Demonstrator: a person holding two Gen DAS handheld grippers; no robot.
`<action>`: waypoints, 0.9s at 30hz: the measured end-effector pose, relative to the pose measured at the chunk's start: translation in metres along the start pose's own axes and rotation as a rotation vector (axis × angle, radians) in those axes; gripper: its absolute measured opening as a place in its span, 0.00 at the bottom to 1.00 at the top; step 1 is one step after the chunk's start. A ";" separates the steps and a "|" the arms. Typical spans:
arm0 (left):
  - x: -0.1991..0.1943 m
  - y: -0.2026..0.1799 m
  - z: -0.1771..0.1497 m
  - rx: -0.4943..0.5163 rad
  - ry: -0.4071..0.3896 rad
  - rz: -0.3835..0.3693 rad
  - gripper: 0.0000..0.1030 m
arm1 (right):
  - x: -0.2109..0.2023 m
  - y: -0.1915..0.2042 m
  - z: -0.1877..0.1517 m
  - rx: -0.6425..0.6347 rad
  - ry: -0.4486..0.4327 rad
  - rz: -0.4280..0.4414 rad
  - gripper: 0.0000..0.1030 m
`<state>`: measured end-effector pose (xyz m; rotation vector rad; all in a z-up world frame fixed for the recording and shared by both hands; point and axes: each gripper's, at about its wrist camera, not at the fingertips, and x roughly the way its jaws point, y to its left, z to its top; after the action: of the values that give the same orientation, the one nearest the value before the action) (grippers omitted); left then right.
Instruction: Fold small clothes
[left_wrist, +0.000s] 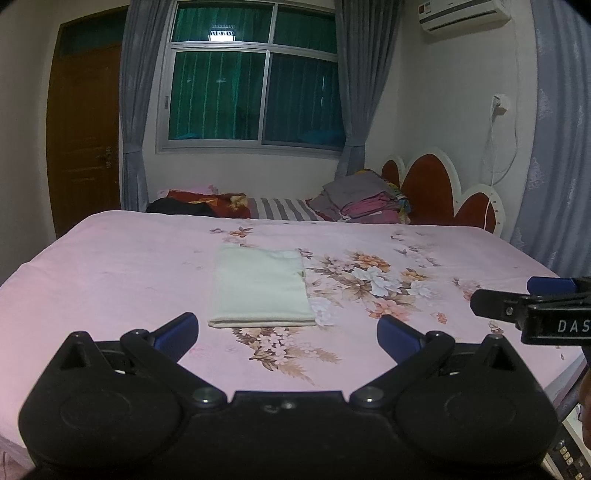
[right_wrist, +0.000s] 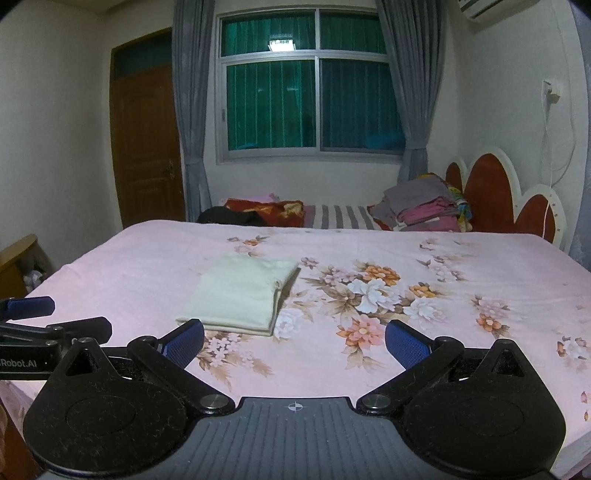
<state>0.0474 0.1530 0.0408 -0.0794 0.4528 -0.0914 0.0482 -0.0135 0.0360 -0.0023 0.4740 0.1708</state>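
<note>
A cream cloth (left_wrist: 260, 286) lies folded into a neat rectangle on the pink floral bedsheet (left_wrist: 129, 266); in the right wrist view the folded cloth (right_wrist: 242, 291) sits left of centre. My left gripper (left_wrist: 288, 338) hovers just in front of the cloth, open and holding nothing. My right gripper (right_wrist: 295, 341) is open too, nothing between its blue pads, near the cloth's right front corner. The right gripper (left_wrist: 532, 302) shows at the right edge of the left wrist view, and the left gripper (right_wrist: 33, 317) at the left edge of the right wrist view.
A stack of folded clothes (left_wrist: 365, 201) rests at the far side of the bed by the red headboard (left_wrist: 436, 184). A dark garment (left_wrist: 181, 206) and a red bundle (left_wrist: 218, 201) lie at the far edge. A wooden door (left_wrist: 86, 136) and a curtained window (left_wrist: 255, 88) stand behind.
</note>
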 end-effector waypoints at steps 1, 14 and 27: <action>0.000 0.000 0.000 0.001 0.000 0.000 1.00 | 0.000 0.000 0.000 0.000 0.000 -0.001 1.00; 0.001 0.000 0.000 -0.001 0.001 0.004 1.00 | -0.002 -0.001 -0.001 0.001 0.001 0.003 1.00; 0.002 0.001 0.000 0.007 -0.005 0.001 1.00 | -0.002 -0.004 -0.001 0.001 0.002 0.005 1.00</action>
<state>0.0488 0.1537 0.0395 -0.0727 0.4473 -0.0919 0.0465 -0.0179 0.0361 -0.0008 0.4761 0.1755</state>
